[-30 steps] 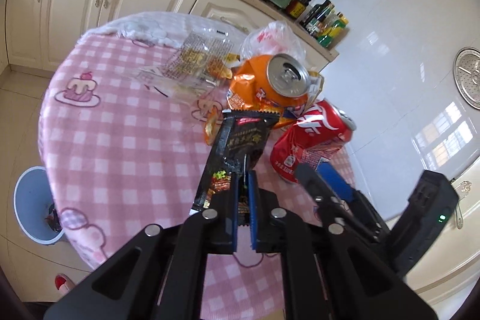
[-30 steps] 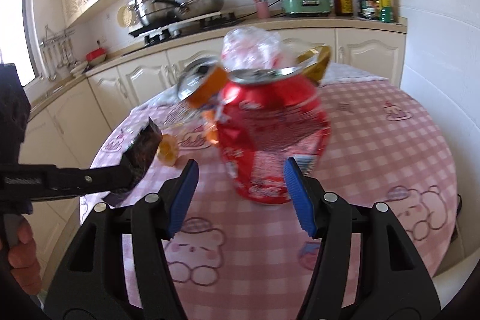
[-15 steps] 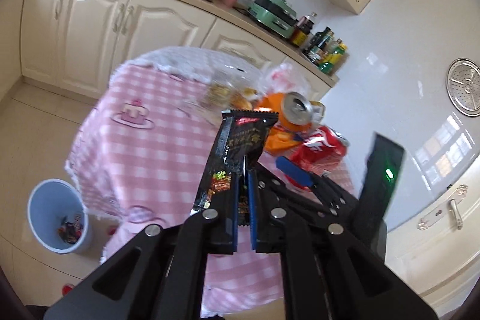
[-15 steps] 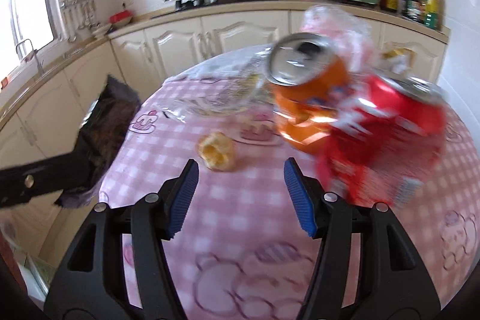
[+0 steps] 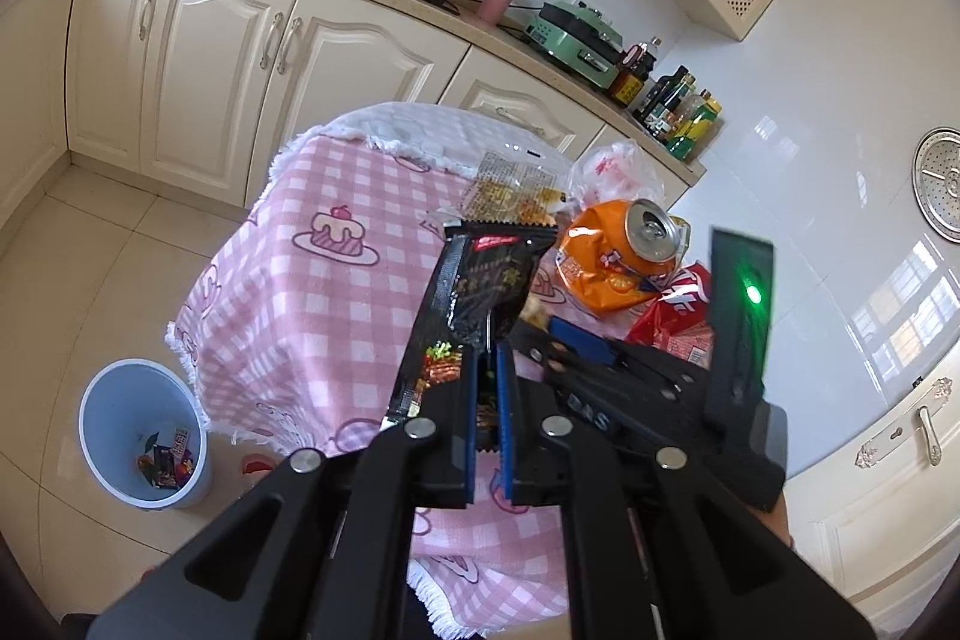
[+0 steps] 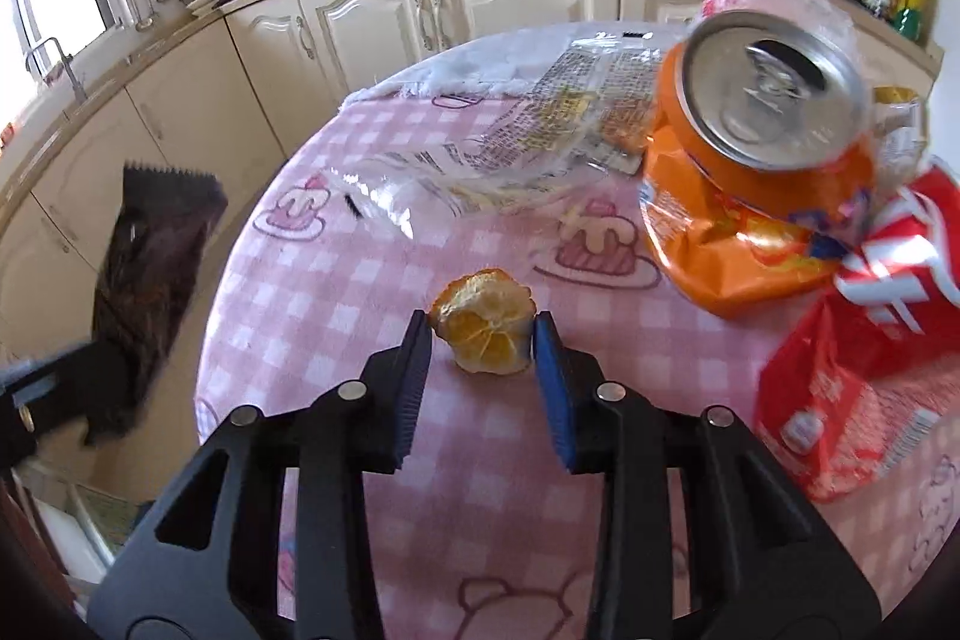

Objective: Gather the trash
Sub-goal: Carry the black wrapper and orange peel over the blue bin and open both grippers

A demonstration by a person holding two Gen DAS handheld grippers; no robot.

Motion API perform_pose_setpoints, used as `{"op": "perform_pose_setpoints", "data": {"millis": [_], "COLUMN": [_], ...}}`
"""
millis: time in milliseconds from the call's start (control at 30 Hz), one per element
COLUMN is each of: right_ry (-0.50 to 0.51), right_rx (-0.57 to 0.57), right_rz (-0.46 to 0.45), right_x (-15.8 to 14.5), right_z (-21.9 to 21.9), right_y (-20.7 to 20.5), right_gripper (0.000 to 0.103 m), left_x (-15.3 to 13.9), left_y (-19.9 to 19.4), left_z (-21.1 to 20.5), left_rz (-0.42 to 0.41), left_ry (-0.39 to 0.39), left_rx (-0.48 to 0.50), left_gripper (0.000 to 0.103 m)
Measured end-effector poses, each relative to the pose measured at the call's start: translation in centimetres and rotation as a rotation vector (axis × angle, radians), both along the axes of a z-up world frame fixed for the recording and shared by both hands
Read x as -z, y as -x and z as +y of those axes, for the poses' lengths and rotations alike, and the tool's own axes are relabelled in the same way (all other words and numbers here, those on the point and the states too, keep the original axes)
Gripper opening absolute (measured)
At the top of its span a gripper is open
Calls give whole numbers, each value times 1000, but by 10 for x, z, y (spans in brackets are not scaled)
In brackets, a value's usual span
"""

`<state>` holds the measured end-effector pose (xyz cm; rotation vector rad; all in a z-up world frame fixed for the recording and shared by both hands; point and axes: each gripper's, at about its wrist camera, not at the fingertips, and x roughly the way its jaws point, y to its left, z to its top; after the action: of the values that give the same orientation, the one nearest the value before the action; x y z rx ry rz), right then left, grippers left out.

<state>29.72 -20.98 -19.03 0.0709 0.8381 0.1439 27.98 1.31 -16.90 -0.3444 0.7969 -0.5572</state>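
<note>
My left gripper [image 5: 487, 358] is shut on a black snack wrapper [image 5: 474, 304] and holds it up off the round pink checked table [image 5: 312, 292], toward its left side. The wrapper also shows at the left of the right wrist view [image 6: 150, 280]. My right gripper [image 6: 482, 334] is low over the table, its blue pads on either side of a dried orange piece [image 6: 483, 319]; I cannot tell if they press it. A crushed orange can [image 6: 756, 148] and a crushed red can [image 6: 864, 376] lie to its right.
A light blue waste bin [image 5: 141, 454] with some wrappers inside stands on the floor left of the table. A clear printed plastic bag [image 6: 510, 160] and a crumpled plastic bag [image 5: 612, 172] lie at the table's far side. Kitchen cabinets [image 5: 210, 58] run behind.
My left gripper has risen and pulled back left with the wrapper, bringing the bin into view. My right gripper left the red can, swung left and narrowed around the orange piece.
</note>
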Motion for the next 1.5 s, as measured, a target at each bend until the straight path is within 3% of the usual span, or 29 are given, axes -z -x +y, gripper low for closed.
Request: {"op": "perform_pose_setpoints", "data": {"millis": [200,333,467,633,733,1067,1133,1200,1500], "right_ry": [-29,-38,-49,-46,-30,47,50,44,41], "right_rx": [-75,-182,-303,-407,-443,-435,-429,-425,-440], "right_rz": [-65,-105,-99,-58,-7,140,157,176,209], "right_x": [-18,-29,-20,7,38,129,139,148,161], "right_z": [33,83,149,217,253,294,294,296,298], "right_y": [24,22,10,-11,-32,-85,-91,-97,-98], "right_gripper": [35,35,35,35,35,35,35,35,35], "left_x": [0,5,11,39,66,158,167,176,199], "left_y": [7,13,16,9,-8,-83,-92,-98,-91], "left_z": [25,63,109,173,202,239,241,245,267], "left_rz": [-12,-6,6,68,130,294,297,309,367], "left_ry": [14,18,11,-9,-10,-77,-63,-55,-66], "left_rx": [-38,-111,-199,-323,-365,-418,-430,-455,-508], "left_gripper": [5,5,5,5,5,6,12,44,46]}}
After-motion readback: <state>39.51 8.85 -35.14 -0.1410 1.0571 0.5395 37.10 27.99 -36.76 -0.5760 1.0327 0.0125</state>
